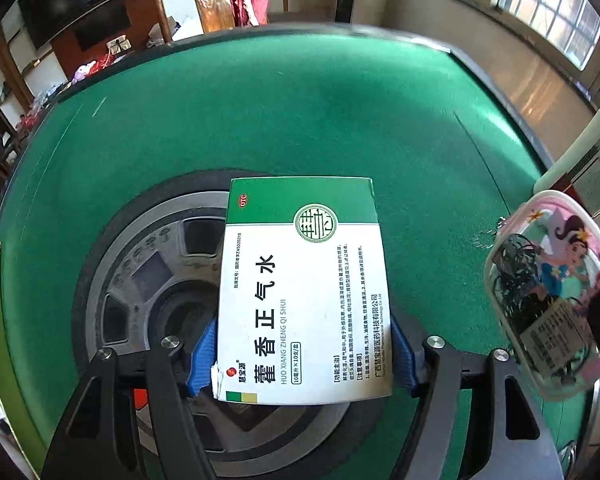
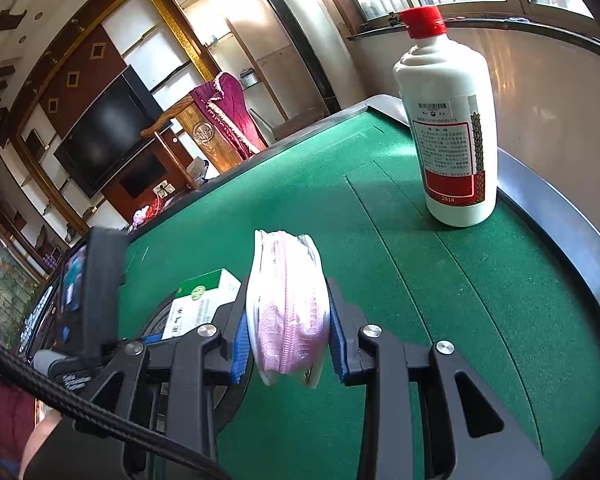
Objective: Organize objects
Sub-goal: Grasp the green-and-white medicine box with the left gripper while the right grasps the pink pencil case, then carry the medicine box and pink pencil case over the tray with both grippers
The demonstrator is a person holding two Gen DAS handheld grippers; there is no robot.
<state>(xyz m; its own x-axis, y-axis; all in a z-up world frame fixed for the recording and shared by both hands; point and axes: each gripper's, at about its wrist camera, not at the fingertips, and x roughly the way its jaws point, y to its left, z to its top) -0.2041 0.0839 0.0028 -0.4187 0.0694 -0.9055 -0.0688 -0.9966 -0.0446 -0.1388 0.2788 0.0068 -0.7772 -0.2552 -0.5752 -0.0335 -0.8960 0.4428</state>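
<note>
Green felt table [image 1: 260, 112]: two items held above it.
White-and-green cardboard medicine box [image 1: 304, 292], centre frame, long axis pointing away, clamped in left gripper [image 1: 304, 354]; pink zippered pouch [image 2: 286, 304], edge-on, upright, clamped in right gripper [image 2: 288, 348].

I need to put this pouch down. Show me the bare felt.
Bare green felt runs from the pink zip pouch to the white bottle by the rim. The far half is bare too. It is crowded around the central hub under the medicine box.
</note>
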